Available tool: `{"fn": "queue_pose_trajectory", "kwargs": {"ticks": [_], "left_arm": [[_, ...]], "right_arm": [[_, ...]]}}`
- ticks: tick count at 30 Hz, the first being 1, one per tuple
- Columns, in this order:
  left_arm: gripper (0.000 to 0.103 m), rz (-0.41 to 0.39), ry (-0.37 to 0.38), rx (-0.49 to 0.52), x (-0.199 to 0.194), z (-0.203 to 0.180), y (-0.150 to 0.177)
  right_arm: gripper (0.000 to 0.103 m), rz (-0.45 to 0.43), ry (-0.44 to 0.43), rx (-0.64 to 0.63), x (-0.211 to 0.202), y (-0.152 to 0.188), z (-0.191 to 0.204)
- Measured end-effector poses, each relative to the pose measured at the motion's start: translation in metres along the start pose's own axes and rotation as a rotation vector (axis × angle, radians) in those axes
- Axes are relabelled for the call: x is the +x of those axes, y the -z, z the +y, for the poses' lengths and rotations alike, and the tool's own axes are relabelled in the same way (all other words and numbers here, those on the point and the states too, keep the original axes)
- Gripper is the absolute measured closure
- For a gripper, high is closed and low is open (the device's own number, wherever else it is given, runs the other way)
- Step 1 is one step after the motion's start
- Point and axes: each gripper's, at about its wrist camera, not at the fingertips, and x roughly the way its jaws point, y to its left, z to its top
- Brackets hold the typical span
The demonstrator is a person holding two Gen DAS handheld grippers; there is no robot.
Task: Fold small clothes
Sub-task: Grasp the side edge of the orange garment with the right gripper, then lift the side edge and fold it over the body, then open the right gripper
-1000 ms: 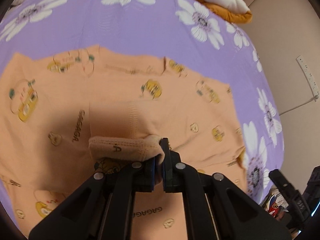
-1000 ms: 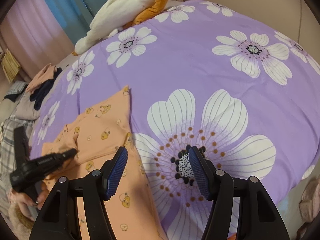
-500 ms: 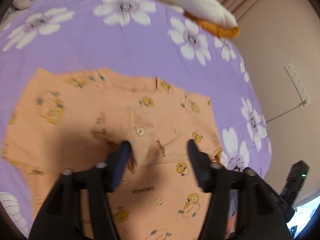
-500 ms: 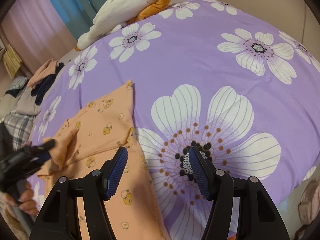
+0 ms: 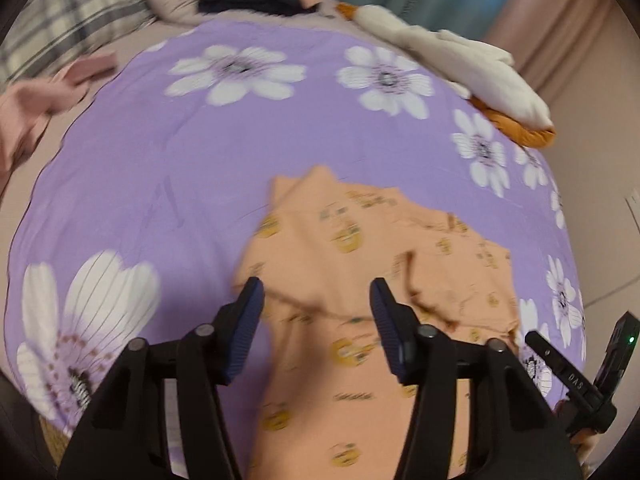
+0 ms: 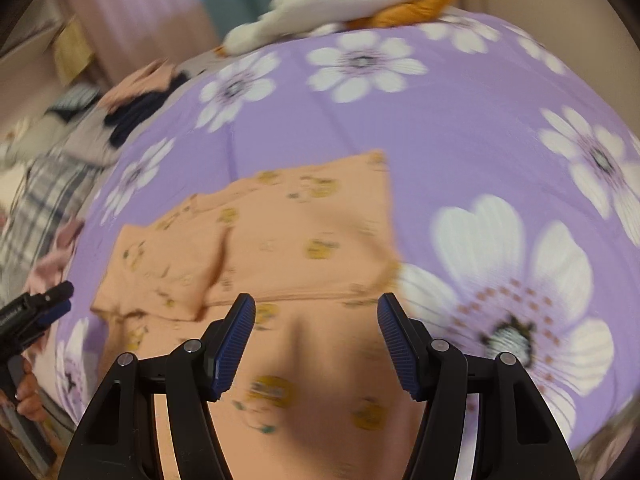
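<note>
A: Left wrist view has the left gripper (image 5: 316, 312) with jaws spread and nothing between them; they have just been closing a little. The orange printed garment (image 5: 360, 280) lies on the purple flowered bedspread (image 5: 168, 184), ahead of those jaws and off toward their right.

B: And the right gripper (image 6: 316, 320)?

A: Jaws spread too, empty, hovering over the garment's near part. A folded-over flap (image 6: 168, 264) sits ahead and to their left.

B: Long axis?

A: I judge it runs from the right jaws away toward the far edge. The right hand looks nearer the unfolded side, so that side probably goes next.
</note>
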Motion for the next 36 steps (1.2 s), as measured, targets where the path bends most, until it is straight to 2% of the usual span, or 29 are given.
{"fn": "queue_pose_trajectory", "kwargs": {"ticks": [3, 7, 12, 14, 18, 22, 23, 25, 30, 36], "left_arm": [[0.053, 0.009, -0.027, -0.042, -0.003, 0.020, 0.007], [0.053, 0.021, -0.024, -0.077, -0.006, 0.035, 0.012], [0.053, 0.027, -0.034, -0.102, -0.009, 0.047, 0.019], [0.053, 0.027, -0.036, -0.113, -0.011, 0.050, 0.021], [0.053, 0.026, -0.032, -0.118, -0.015, 0.054, 0.023], [0.053, 0.031, -0.028, -0.132, -0.016, 0.058, 0.024], [0.053, 0.034, -0.025, -0.134, -0.016, 0.059, 0.025], [0.053, 0.036, -0.026, -0.132, -0.015, 0.059, 0.025], [0.053, 0.031, -0.022, -0.137, -0.016, 0.060, 0.024], [0.053, 0.033, -0.029, -0.142, -0.016, 0.063, 0.023]], "right_arm": [[0.040, 0.028, -0.028, -0.085, 0.013, -0.007, 0.031], [0.040, 0.090, -0.124, -0.172, 0.033, -0.015, 0.070], [0.040, 0.140, -0.144, -0.295, 0.059, -0.020, 0.111], [0.040, 0.166, -0.126, -0.331, 0.071, -0.019, 0.121], [0.040, 0.195, -0.029, -0.389, 0.093, -0.013, 0.130], [0.062, 0.200, 0.007, -0.377, 0.103, -0.014, 0.123], [0.077, 0.196, 0.007, -0.373, 0.102, -0.016, 0.123], [0.092, 0.188, -0.012, -0.355, 0.097, -0.021, 0.119], [0.096, 0.130, -0.087, -0.293, 0.075, -0.045, 0.115], [0.097, -0.004, -0.175, -0.245, 0.029, -0.089, 0.120]]}}
